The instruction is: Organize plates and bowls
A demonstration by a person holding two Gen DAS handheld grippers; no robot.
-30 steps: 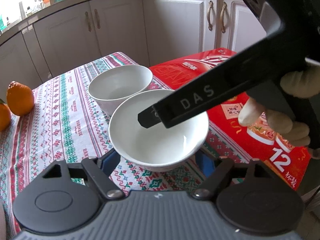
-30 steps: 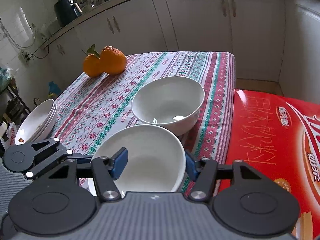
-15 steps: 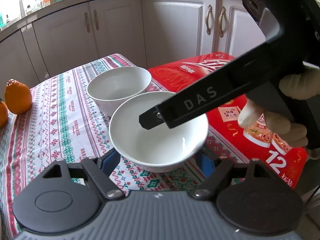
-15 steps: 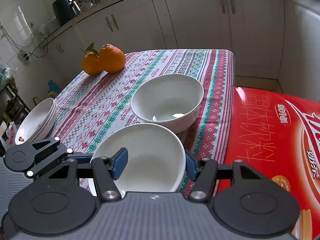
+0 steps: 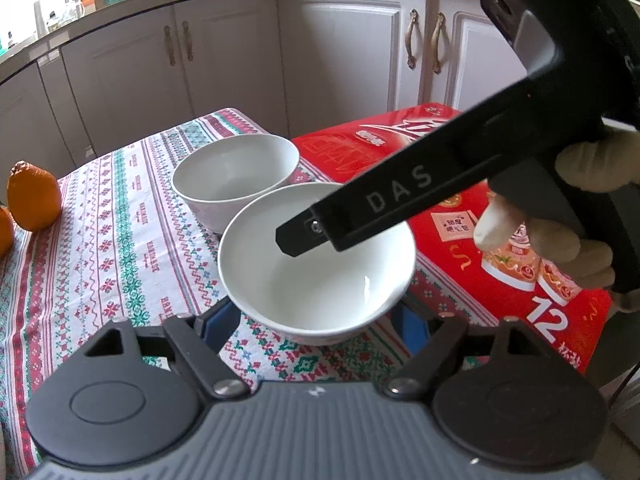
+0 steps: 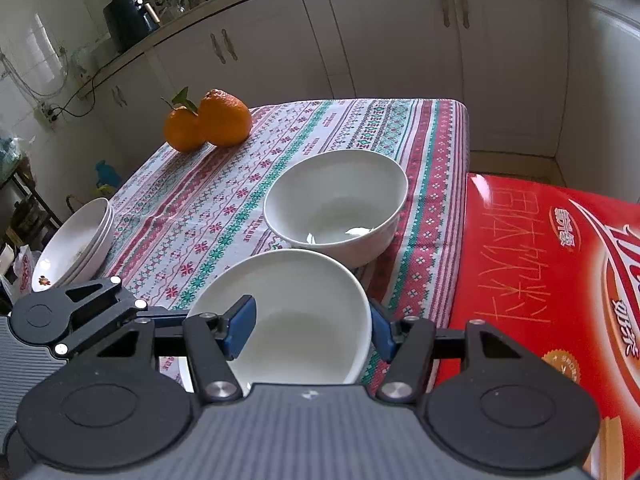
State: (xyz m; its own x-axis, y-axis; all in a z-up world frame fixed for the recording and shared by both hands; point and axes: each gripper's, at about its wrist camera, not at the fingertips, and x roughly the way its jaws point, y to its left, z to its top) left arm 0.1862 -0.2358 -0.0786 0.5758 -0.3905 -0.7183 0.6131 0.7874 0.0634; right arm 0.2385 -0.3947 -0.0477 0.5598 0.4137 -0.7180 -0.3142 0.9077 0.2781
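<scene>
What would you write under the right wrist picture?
Right gripper straddling the near white bowl, one finger inside, beside another bowl.

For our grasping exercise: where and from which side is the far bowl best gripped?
On the far bowl, probably the left rim as the right wrist sees it, from above, fingers straddling it: it stands upright, the near bowl crowds its front, the box its right.

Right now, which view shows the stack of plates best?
The right wrist view. The stack of plates sits at the left edge of the patterned tablecloth, with its nested rims and top plate visible. The left wrist view does not show the stack at all; it shows only the two bowls, the oranges and the red box.
</scene>
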